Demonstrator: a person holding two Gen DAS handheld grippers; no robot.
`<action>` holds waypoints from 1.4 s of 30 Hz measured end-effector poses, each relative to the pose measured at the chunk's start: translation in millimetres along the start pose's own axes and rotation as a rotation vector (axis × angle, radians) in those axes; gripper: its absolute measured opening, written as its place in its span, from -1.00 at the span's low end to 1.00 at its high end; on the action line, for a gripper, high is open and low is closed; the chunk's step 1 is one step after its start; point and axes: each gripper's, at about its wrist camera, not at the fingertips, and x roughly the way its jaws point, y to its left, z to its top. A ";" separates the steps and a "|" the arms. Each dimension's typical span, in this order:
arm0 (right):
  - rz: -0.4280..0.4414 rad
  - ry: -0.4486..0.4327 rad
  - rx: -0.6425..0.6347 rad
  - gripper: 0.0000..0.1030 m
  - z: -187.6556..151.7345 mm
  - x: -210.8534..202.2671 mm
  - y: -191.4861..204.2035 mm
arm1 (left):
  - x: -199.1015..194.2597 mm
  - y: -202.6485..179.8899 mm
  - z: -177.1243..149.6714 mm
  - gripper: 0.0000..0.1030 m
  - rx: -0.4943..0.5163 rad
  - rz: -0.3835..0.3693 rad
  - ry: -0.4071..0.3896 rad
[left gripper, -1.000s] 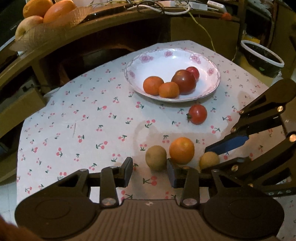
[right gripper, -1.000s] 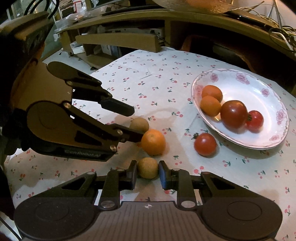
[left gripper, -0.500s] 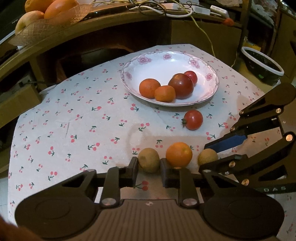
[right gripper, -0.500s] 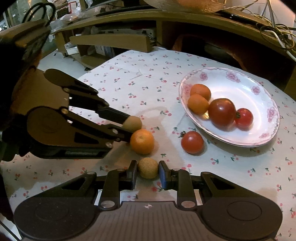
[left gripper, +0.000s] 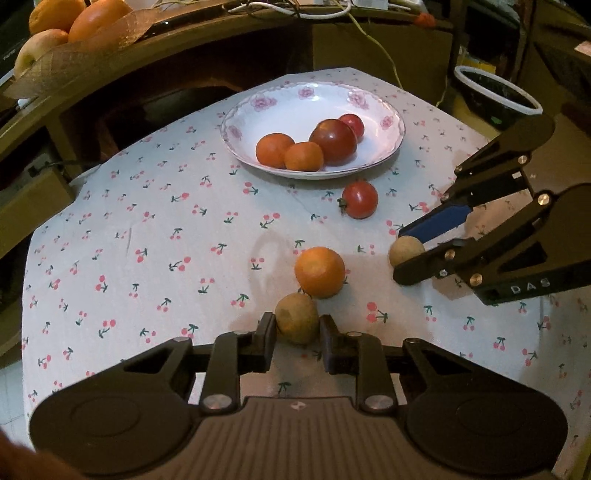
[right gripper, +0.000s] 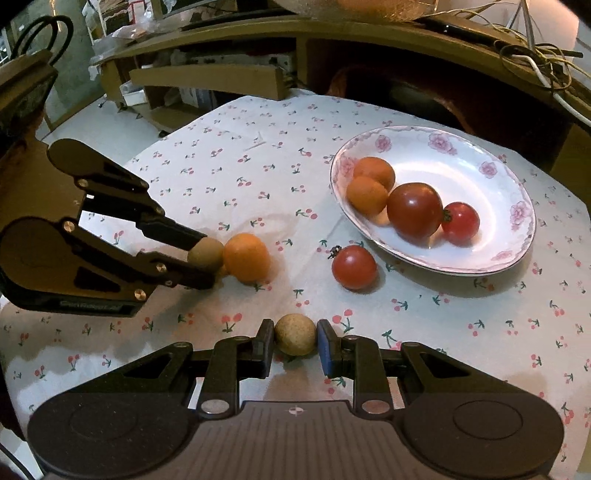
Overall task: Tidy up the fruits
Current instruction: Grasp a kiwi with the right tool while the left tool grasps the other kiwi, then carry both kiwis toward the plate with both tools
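Note:
My left gripper (left gripper: pixel 297 325) is shut on a small round brown fruit (left gripper: pixel 297 322) just above the cherry-print tablecloth (left gripper: pixel 147 221). An orange (left gripper: pixel 320 272) lies right beyond it, and a red tomato (left gripper: pixel 359 199) sits nearer the plate. The flowered white plate (left gripper: pixel 384 110) holds two small oranges and two tomatoes. My right gripper (right gripper: pixel 295 336) grips a second brown fruit (right gripper: pixel 295 334); its jaws are opening slightly, pads still touching the fruit. In the right wrist view the left gripper (right gripper: pixel 199 258) holds its fruit against the orange (right gripper: pixel 246 257), left of the tomato (right gripper: pixel 354 266) and plate (right gripper: pixel 517 184).
A wooden desk curves behind the table, with a basket of oranges and an apple (left gripper: pixel 55 33) at the upper left and cables on top. A dark bin with a white rim (left gripper: pixel 495 96) stands past the table's right edge. Low shelves (right gripper: pixel 207 81) lie beyond the far left.
My left gripper's jaws, open around the brown fruit a second ago, have closed on it. The right gripper kept its fruit and drew slightly away from the orange.

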 end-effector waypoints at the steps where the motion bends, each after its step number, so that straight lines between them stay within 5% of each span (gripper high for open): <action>1: 0.006 0.003 -0.005 -0.43 0.7 0.2 0.3 | 0.1 0.1 -0.7 -0.38 0.002 0.001 -0.001; 12: 0.015 -0.005 -0.008 -0.36 -0.6 -0.1 -1.7 | -1.5 0.2 -2.3 -0.15 -0.007 0.031 -0.015; 20: 0.002 -0.005 -0.014 -0.39 -1.8 0.1 -1.0 | -1.1 0.0 -1.5 -0.37 -0.021 0.028 -0.021; 22: -0.001 -0.006 -0.010 -0.51 -1.6 -0.6 -1.8 | -1.3 -0.6 -1.0 -0.37 -0.019 0.030 -0.015; 42: -0.057 -0.090 0.050 -0.52 18.1 -15.8 -20.6 | -13.0 -8.8 38.4 -0.37 -0.004 0.047 -0.094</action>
